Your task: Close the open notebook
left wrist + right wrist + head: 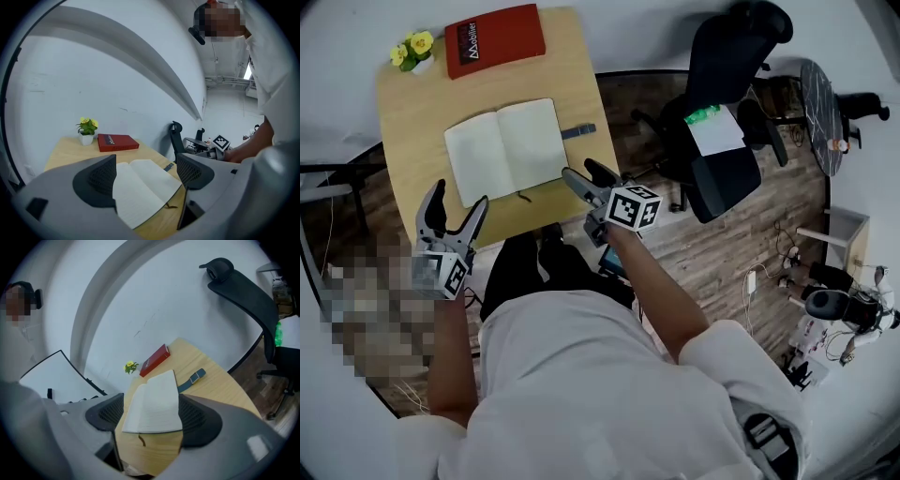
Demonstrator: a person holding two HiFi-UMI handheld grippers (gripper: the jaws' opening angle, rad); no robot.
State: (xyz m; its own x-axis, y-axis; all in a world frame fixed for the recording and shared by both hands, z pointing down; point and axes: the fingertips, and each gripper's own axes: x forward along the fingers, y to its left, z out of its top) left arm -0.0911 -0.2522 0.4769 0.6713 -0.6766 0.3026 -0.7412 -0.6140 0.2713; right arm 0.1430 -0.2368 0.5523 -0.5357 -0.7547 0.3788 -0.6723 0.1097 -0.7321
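Observation:
The open notebook (506, 148) lies flat on the wooden table (417, 103), its blank cream pages up and a thin ribbon marker trailing from its near edge. The notebook (145, 187) also fills the gap ahead in the left gripper view, and the notebook (157, 404) does the same in the right gripper view. My left gripper (455, 214) hovers at the table's near left corner, open and empty. My right gripper (586, 175) hangs just off the notebook's near right corner, open, holding nothing.
A red book (494, 39) lies at the table's far side beside a small pot of yellow flowers (413, 52). A dark strap (577, 132) sticks out from the notebook's right edge. A black office chair (727, 103) stands to the right on the wood floor.

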